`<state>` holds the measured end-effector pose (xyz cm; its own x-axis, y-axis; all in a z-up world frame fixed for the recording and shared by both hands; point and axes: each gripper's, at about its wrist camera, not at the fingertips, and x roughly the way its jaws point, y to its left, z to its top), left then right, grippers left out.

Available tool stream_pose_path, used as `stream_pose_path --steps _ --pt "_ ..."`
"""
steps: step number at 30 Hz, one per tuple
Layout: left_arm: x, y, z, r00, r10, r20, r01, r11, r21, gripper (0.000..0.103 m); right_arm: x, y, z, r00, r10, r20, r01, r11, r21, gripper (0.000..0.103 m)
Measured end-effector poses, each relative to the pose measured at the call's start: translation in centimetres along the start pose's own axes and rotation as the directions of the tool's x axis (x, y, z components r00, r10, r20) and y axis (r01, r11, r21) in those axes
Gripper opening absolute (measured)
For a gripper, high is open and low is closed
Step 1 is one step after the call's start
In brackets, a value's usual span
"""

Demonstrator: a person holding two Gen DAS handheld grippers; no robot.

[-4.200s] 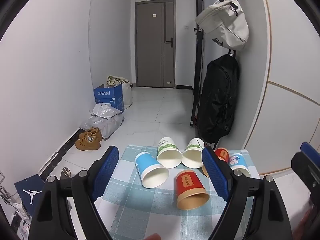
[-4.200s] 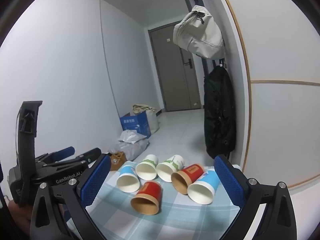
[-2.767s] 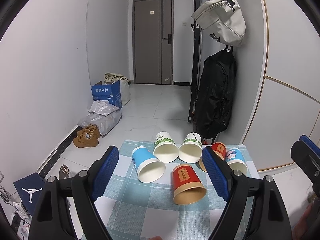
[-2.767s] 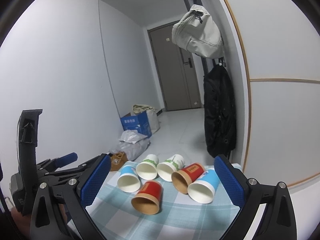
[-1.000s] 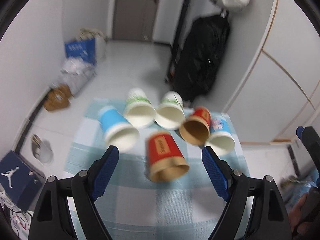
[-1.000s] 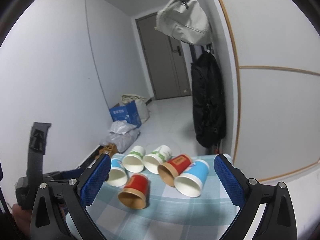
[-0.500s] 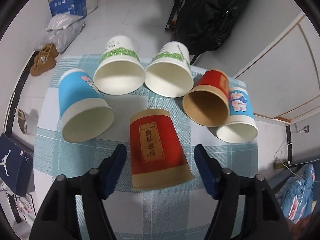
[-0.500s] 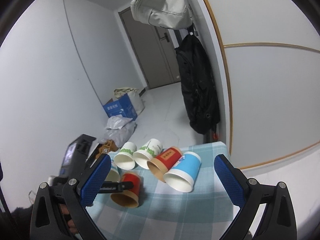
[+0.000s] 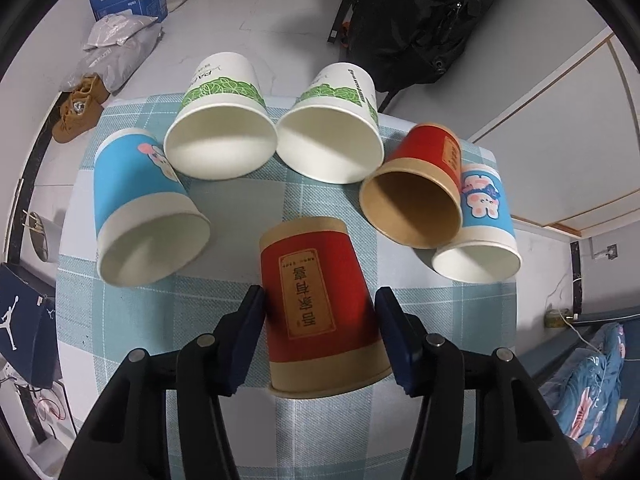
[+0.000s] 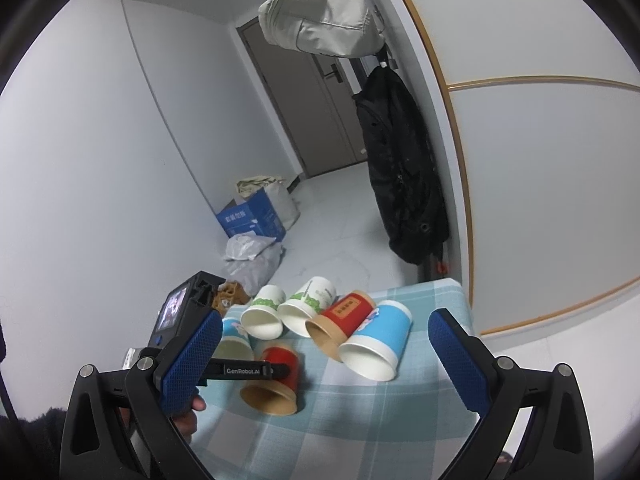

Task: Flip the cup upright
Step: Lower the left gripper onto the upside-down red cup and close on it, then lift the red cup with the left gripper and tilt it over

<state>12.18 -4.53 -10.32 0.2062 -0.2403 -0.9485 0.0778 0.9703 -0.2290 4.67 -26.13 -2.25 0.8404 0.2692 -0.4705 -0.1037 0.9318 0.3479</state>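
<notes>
Teal-and-white checked cloth on the small table (image 9: 140,320) carries six paper cups, all on their sides or tipped. Target looks like the red paper cup with the kraft rim band (image 9: 320,312), lying nearest, rim toward the camera, apart from the arc of five behind it. Left gripper (image 9: 320,332) has its blue pads either side of the cup wall, touching or almost; I judge it as closing, not yet a firm pinch. For a clean flip: squeeze lightly mid-wall since paper crushes, lift clear of the cloth, rotate rim-up, set down in the bare patch in front, away from the second red cup (image 9: 416,196) and blue cup (image 9: 140,208). Right gripper (image 10: 324,364) hangs above the table, jaws spread wide, holding nothing. Right wrist view shows the left tool's side-on approach and the door, hanging bags and hallway; left wrist view alone shows pad-to-cup contact and the cup's label.
</notes>
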Motion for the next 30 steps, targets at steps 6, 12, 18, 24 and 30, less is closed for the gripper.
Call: stream_pose_path --steps 6,12,18,24,30 --pt "-1.5 -0.9 -0.2 1.000 -0.015 0.020 0.015 0.999 0.035 0.050 0.2 -0.1 -0.2 1.000 0.000 -0.002 0.000 1.000 -0.002 0.103" --pt "-4.2 -1.4 -1.0 0.998 -0.049 0.033 0.046 0.997 0.069 0.050 0.5 0.1 -0.6 1.000 0.009 -0.026 -0.009 1.000 -0.003 0.103" --pt "-7.8 -1.4 -2.7 0.995 -0.070 0.071 0.064 0.994 0.088 0.050 0.6 0.5 -1.5 0.998 0.032 -0.045 -0.033 0.999 -0.012 0.103" --pt "-9.6 0.0 -4.7 0.991 -0.106 0.084 0.100 0.992 0.075 0.050 0.1 1.5 -2.7 0.998 0.041 -0.041 -0.043 0.998 -0.053 0.103" --pt "-10.0 2.1 -7.2 0.988 -0.128 0.086 0.125 0.992 0.033 0.050 -0.6 2.6 -3.9 0.998 0.052 -0.035 -0.056 0.993 -0.105 0.103"
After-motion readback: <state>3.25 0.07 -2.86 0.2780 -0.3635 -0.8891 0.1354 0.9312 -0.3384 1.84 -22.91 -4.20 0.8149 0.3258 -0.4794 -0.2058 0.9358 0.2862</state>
